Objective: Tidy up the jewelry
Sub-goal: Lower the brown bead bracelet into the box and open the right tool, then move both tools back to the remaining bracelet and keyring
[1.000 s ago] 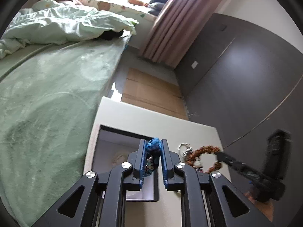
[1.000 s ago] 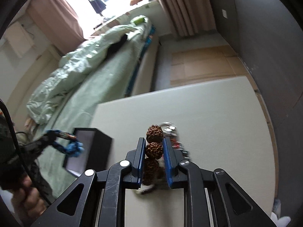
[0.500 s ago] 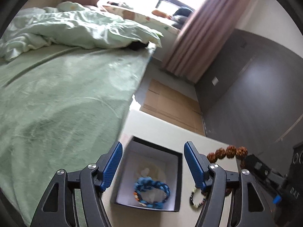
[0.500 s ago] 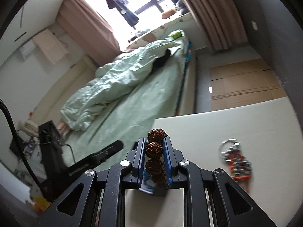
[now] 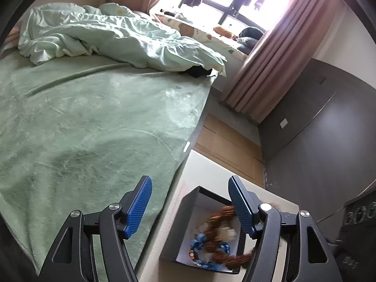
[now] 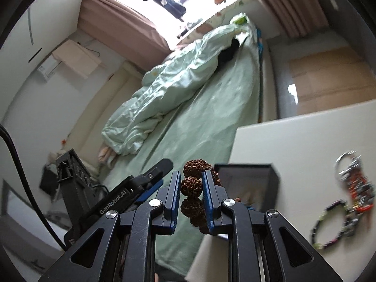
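Observation:
A black box (image 5: 185,213) with a white inside stands at the white table's left edge, also in the right wrist view (image 6: 263,176). A blue braided bracelet (image 5: 202,246) lies inside it. My right gripper (image 6: 190,183) is shut on a brown seed-bead bracelet (image 6: 190,185), which hangs blurred over the box (image 5: 218,232). My left gripper (image 5: 190,202) is open and empty, above the box's left side. A dark beaded bracelet (image 6: 329,223) and a keyring with orange beads (image 6: 354,183) lie on the table to the right.
The white table (image 6: 293,145) stands beside a bed with a green blanket (image 5: 82,129) on the left. A dark wall (image 5: 317,129) runs along the right. A black stand (image 6: 70,169) sits on the floor at far left.
My left gripper let the blue bracelet go into the box, opened and drew back to the left. My right gripper lifted the brown bracelet off the table and carried it left over the box.

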Demonstrator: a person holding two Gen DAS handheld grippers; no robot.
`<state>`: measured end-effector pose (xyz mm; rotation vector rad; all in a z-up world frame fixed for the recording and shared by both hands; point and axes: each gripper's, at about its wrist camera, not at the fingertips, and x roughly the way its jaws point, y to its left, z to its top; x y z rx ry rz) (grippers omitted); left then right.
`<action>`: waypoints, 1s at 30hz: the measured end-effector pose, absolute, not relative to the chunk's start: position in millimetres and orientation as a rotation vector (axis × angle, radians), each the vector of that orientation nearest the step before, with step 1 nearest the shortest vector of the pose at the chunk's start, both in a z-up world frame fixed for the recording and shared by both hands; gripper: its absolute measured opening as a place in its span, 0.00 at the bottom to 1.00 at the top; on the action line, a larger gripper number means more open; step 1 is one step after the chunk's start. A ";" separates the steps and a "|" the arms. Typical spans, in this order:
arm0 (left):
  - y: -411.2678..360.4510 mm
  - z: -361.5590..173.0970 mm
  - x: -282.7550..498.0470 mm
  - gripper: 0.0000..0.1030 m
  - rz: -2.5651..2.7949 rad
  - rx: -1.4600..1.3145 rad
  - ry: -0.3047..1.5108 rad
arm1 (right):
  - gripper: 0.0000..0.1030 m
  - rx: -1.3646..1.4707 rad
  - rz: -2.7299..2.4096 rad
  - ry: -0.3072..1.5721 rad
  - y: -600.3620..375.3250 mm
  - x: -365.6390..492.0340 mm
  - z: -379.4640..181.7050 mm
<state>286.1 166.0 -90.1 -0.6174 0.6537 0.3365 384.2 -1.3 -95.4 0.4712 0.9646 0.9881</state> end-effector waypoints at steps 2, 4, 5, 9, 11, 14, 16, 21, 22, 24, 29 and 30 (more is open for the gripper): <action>165.4 -91.2 286.4 0.67 0.343 -0.612 0.662 | 0.28 0.457 0.958 1.031 6.9 390.0 -108.2; 163.8 -93.5 290.0 0.67 0.335 -0.607 0.683 | 0.57 0.425 0.897 1.083 7.7 395.7 -117.2; 162.0 -94.6 291.7 0.67 0.328 -0.604 0.693 | 0.60 0.413 0.871 1.083 4.4 396.4 -118.3; 150.4 -96.9 299.1 0.67 0.281 -0.578 0.724 | 0.61 0.420 0.845 1.066 -22.8 397.0 -113.5; 142.3 -97.2 302.6 0.67 0.256 -0.556 0.740 | 0.66 0.407 0.816 1.054 -34.3 396.9 -110.4; 131.6 -97.9 306.6 0.67 0.220 -0.542 0.757 | 0.66 0.396 0.777 1.048 -52.1 398.6 -109.6; 124.3 -97.9 308.8 0.67 0.197 -0.533 0.763 | 0.66 0.401 0.758 1.048 -60.7 403.1 -110.3; 106.1 -97.3 315.1 0.67 0.167 -0.476 0.772 | 0.66 0.385 0.702 1.041 -75.2 405.3 -109.0; 101.7 -98.0 317.0 0.67 0.160 -0.464 0.777 | 0.67 0.383 0.697 1.038 -78.3 405.3 -108.1; 93.0 -99.7 320.0 0.67 0.137 -0.449 0.785 | 0.76 0.381 0.676 1.025 -87.2 404.8 -105.6; 78.6 -102.0 325.4 0.67 0.111 -0.431 0.796 | 0.82 0.379 0.630 1.007 -108.9 406.4 -103.4; 74.3 -102.7 327.1 0.67 0.107 -0.420 0.799 | 0.83 0.375 0.618 1.004 -113.9 406.7 -103.1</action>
